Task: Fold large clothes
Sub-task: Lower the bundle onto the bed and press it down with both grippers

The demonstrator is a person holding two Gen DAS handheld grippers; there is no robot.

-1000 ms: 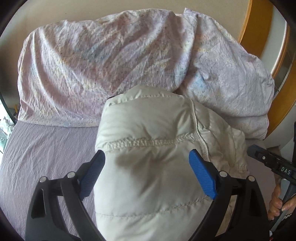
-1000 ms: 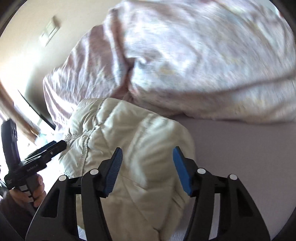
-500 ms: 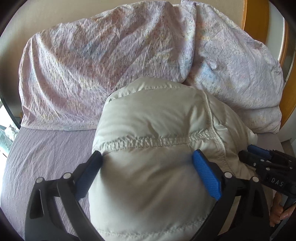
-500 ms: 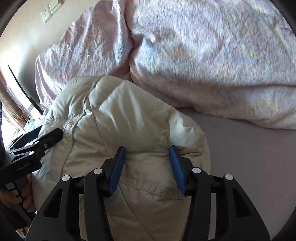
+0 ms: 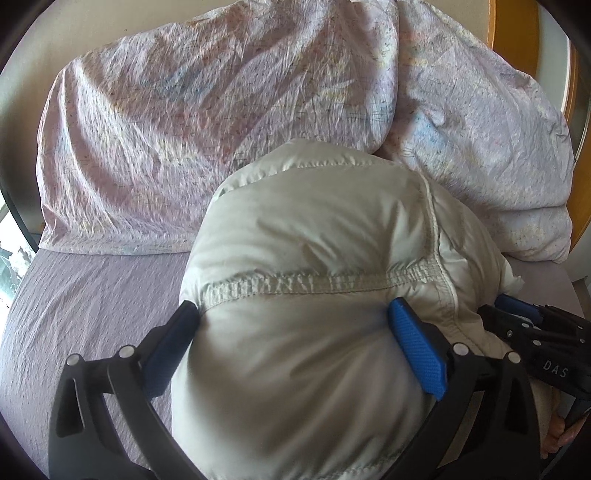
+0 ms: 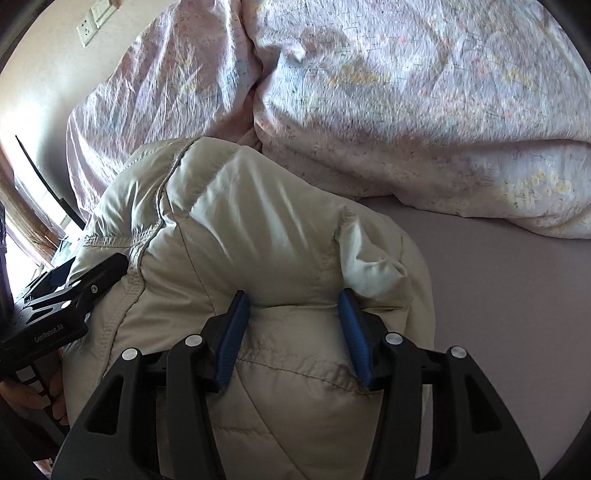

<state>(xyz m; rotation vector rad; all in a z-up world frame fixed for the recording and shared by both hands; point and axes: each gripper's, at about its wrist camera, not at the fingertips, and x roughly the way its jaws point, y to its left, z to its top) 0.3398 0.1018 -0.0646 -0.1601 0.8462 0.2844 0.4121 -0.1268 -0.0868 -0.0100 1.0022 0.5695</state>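
The puffy cream jacket (image 5: 314, 295) lies bunched on the bed (image 5: 85, 295), just in front of the rumpled floral duvet (image 5: 221, 110).

Left wrist view: the left gripper (image 5: 295, 317) stands at its widest, its jaws having just been opening; both blue pads touch the jacket's bulk between them along a stitched seam. Only this view shows the orange wooden frame (image 5: 496, 22) at the right.

Right wrist view: the right gripper (image 6: 293, 306) is about half open, clamped on a fold of the jacket. Only this view shows the wall socket (image 6: 86, 31) and a hand (image 6: 55, 391) on the left gripper's handle.

The bed sheet is plain lilac; the wall is beige.
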